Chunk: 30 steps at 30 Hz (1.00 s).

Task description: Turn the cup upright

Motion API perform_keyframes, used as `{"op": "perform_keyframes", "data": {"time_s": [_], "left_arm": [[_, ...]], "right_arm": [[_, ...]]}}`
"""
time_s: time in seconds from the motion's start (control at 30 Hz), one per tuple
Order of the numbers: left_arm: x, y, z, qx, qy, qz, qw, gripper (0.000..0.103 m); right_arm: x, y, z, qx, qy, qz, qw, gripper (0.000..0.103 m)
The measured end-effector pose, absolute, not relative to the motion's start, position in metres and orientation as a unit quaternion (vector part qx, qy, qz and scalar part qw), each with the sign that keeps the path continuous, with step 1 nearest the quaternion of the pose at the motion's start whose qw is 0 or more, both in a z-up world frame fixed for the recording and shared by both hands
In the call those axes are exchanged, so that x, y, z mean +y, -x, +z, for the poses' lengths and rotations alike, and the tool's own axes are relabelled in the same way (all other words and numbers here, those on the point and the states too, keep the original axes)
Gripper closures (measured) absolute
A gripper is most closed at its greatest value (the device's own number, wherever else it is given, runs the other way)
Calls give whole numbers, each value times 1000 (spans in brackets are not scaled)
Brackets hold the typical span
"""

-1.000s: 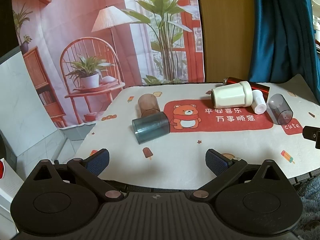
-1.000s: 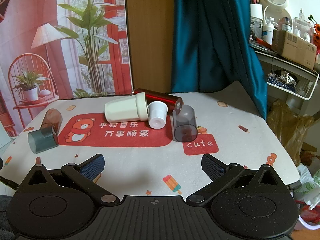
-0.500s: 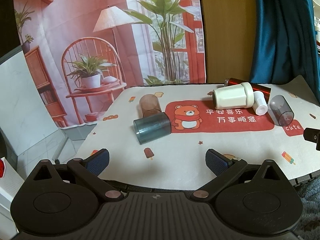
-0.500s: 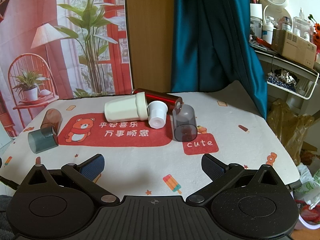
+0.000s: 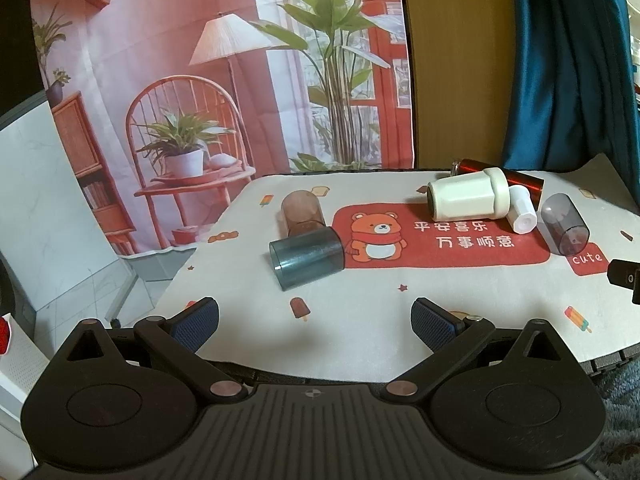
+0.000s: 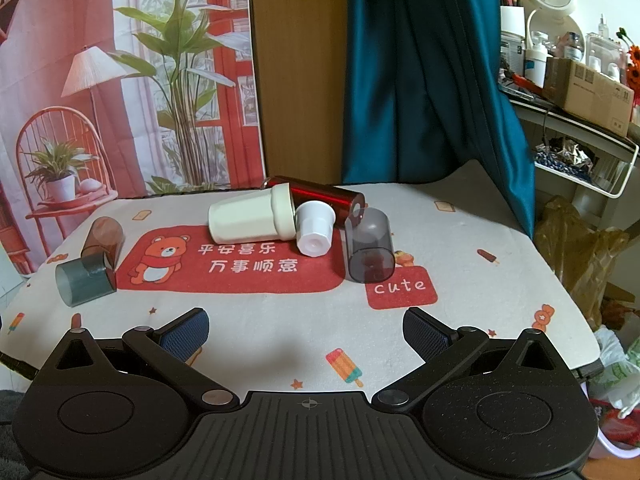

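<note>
Several cups lie on their sides on the printed table mat [image 5: 440, 300]. A blue-grey clear cup [image 5: 307, 257] [image 6: 82, 283] lies at the left, touching a brown clear cup [image 5: 301, 213] [image 6: 103, 239] behind it. A large cream cup [image 5: 466, 200] [image 6: 252, 219], a small white cup [image 5: 522, 216] [image 6: 315, 230], a red metallic tumbler [image 5: 520, 178] [image 6: 324, 198] and a smoky grey cup [image 5: 565, 230] [image 6: 370, 250] lie in a cluster at the right. My left gripper [image 5: 314, 322] is open and empty near the front edge. My right gripper [image 6: 306, 334] is open and empty too.
A printed backdrop [image 5: 240, 80] hangs behind the table, with a wooden panel [image 6: 296, 80] and a teal curtain [image 6: 420, 80] beside it. A shelf with bottles and a box [image 6: 580, 80] stands at the far right. Part of the right gripper [image 5: 626, 276] shows at the left view's right edge.
The left gripper has shifted slightly, so the cups sit a little to the right in its view. The right gripper's view is unchanged. No cup has moved.
</note>
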<state>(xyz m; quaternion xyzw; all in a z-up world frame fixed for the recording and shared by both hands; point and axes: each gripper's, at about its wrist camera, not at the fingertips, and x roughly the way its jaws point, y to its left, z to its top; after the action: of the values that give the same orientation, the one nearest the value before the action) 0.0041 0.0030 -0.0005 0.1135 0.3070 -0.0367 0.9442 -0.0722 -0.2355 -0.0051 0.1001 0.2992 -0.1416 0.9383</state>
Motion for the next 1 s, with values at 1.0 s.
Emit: {"op": "perform_keyframes", "data": {"time_s": [1.0], "left_arm": [[6,-4,1,304,-105,-32,946,0]], "right_arm": [[-237,72,-10,307,-108,-143,935,0]]}}
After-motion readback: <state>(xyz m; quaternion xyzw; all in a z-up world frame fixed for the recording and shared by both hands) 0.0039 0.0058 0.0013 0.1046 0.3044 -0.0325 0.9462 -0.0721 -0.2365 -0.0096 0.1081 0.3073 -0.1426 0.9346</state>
